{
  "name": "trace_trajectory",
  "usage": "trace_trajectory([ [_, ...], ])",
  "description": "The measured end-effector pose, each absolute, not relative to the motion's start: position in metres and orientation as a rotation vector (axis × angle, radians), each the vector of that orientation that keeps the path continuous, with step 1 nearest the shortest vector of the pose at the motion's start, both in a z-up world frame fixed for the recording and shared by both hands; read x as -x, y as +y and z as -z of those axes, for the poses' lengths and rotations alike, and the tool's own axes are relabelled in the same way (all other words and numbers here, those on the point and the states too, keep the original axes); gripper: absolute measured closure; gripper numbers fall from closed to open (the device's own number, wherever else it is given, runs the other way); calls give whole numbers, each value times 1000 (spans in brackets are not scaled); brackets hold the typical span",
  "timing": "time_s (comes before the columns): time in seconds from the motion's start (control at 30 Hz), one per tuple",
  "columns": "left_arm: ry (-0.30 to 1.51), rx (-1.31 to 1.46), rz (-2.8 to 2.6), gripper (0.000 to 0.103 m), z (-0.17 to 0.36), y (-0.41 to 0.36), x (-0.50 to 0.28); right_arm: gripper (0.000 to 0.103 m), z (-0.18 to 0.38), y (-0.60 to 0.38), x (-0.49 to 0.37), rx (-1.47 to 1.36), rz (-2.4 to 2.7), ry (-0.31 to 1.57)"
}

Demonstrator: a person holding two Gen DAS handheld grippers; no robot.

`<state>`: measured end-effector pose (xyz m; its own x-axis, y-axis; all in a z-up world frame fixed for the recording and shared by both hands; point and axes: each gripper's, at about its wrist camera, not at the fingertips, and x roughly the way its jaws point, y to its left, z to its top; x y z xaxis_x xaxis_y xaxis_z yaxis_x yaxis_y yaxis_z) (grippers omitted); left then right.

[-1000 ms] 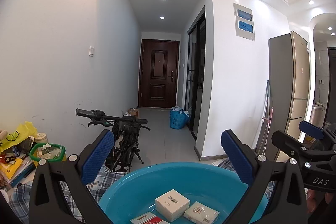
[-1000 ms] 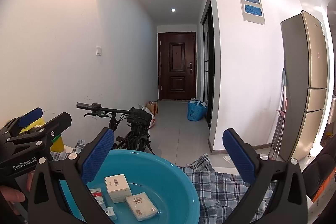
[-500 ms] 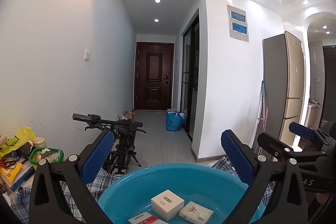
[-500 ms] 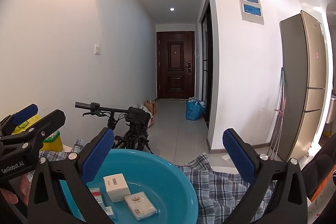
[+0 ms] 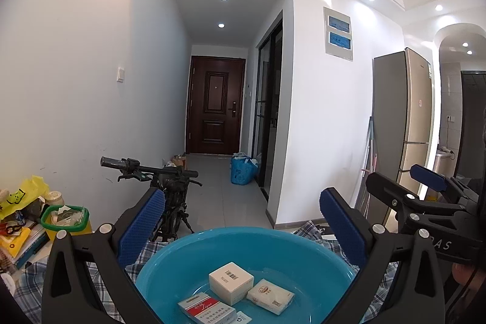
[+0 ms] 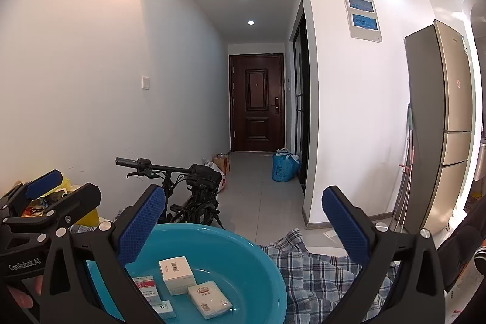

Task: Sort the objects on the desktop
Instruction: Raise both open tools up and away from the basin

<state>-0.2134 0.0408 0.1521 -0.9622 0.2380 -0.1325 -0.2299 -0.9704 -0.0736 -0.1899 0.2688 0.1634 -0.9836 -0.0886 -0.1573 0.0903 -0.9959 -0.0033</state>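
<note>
Hovering released, both tongs (image 5: 241,228) (image 6: 243,228) partly hide the basin (image 5: 273,245), cropping its boxes.

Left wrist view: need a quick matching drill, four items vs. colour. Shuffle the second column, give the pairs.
Items:
1. basin
2. square box
3. door
4. small basket rim

Colours:
A. dark brown
B. green
C. teal blue
D. white

Pairs: 1-C, 2-D, 3-A, 4-B
</note>
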Motion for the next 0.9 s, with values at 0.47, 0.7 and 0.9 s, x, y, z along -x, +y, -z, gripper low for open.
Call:
trace_trajectory([
  [0.47, -33, 202, -2902, 0, -179, 32, 135, 0, -182, 270, 127, -253, 3042, 47],
  [0.7, -89, 187, -2909, 0, -186, 17, 100, 0, -191, 264, 89, -193, 3027, 42],
  [0.9, -65, 159, -2914, 0, -194, 13, 69, 0, -198, 259, 58, -138, 3022, 49],
])
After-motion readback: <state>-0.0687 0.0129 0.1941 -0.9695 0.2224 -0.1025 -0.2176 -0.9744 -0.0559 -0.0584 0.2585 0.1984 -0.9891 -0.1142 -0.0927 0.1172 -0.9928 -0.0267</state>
